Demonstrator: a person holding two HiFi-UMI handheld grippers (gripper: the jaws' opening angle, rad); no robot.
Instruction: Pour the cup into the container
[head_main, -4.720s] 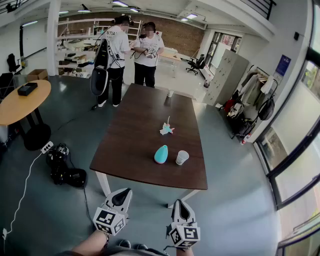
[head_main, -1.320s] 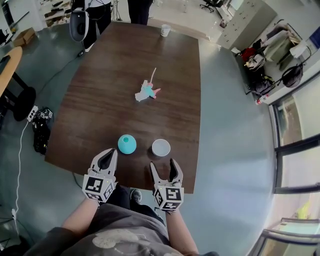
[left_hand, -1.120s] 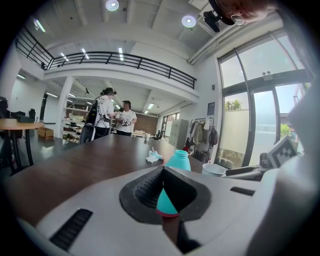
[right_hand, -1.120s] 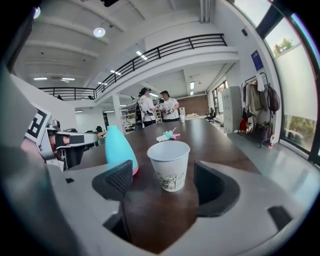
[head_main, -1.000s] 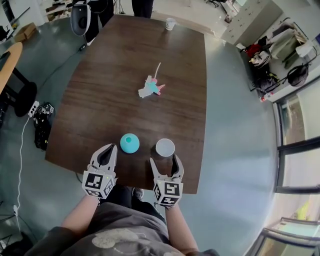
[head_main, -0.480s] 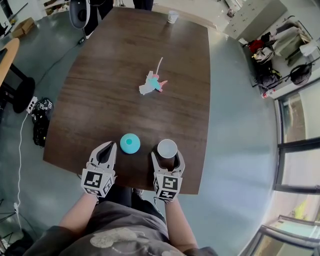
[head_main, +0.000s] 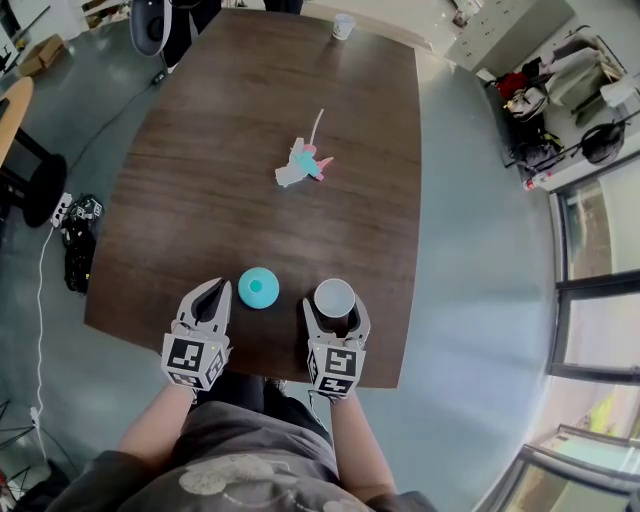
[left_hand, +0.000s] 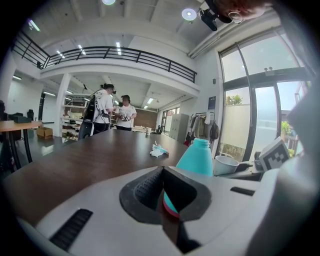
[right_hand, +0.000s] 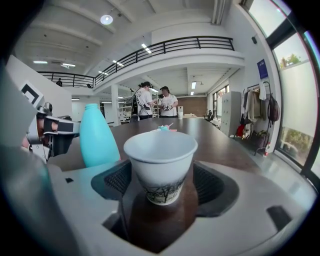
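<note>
I have the right hand-held gripper (head_main: 336, 311) at the near edge of the dark wooden desk (head_main: 250, 190), its 2 jaws spread wide with the white paper cup (head_main: 334, 297) standing upright between them. In the right gripper view the cup (right_hand: 160, 162) sits on the desk top and fills most of the space between the ribbed pads. A thin gap shows on either side, so the jaws flank it without pressing it. A dark tree print runs round the cup's base. From the head view I cannot tell whether anything is inside it.

The teal container (head_main: 258, 288) stands upright on the desk just to the left of the cup, close to it but apart. It has a rounded body narrowing to an open neck, and in the left gripper view a pink band shows at its foot.

My left hand-held gripper (head_main: 210, 297) is narrow, its jaws drawn together with nothing between them. It points at the container from just short of it. Through the hollow between its pads in the left gripper view I see the container (left_hand: 199, 157), with the cup (left_hand: 226, 164) beyond it.

Farther up the desk lies a small pink, teal and white paper figure (head_main: 303, 163), well apart from both. 1 more white cup (head_main: 343, 25) stands at the far end.
</note>
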